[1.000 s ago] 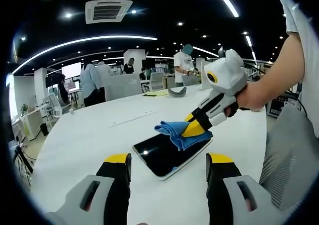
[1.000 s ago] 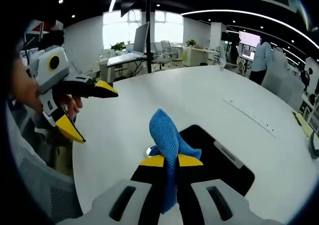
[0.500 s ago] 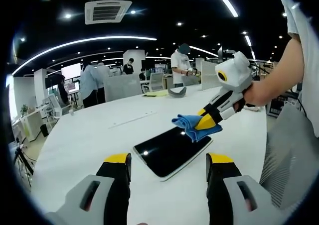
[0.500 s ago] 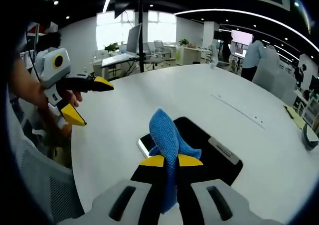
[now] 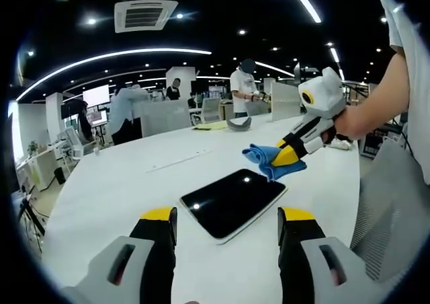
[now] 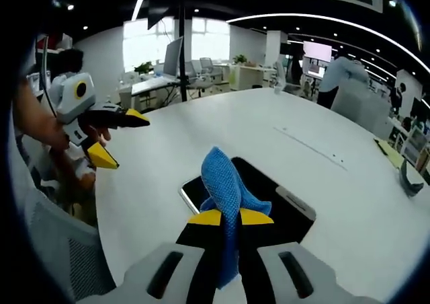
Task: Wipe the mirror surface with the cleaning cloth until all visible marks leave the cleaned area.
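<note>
On the white table [image 5: 121, 183] lies one mirror [image 5: 232, 202], flat, back from the near edge, and there is one blue cloth [image 5: 269, 160]. The right hand-held gripper [image 5: 285, 157] is clamped tight on the cloth, held in the air beyond the mirror's far end. The left hand-held gripper [image 5: 227, 218] stands wide and holds nothing. A second ago the cloth was pressed on the glass; it has since lifted clear.
</note>
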A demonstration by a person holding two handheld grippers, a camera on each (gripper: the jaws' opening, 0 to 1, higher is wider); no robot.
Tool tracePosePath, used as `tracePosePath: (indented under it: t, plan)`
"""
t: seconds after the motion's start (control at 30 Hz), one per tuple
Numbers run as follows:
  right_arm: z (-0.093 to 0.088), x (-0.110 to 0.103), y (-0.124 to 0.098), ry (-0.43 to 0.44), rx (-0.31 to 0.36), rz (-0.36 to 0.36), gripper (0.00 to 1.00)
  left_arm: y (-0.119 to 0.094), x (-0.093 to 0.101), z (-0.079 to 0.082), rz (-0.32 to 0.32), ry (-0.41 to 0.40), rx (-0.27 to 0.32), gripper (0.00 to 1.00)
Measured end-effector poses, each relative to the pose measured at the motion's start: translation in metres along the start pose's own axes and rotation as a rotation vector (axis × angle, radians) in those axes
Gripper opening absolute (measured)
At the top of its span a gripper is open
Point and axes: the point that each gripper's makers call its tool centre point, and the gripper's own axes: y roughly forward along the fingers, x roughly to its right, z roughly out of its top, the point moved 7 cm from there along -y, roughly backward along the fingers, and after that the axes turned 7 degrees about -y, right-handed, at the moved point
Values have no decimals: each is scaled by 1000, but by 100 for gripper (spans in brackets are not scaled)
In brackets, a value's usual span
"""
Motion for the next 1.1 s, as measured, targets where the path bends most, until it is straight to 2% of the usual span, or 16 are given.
tracePosePath:
  t: [0.3, 1.1]
  plan:
    - [-12, 10, -15, 19, -12, -36, 2, 1, -2, 0, 1, 3, 0, 60]
    - [-45, 18, -47, 83, -45, -96, 2, -1, -3, -3, 5, -4, -1, 60]
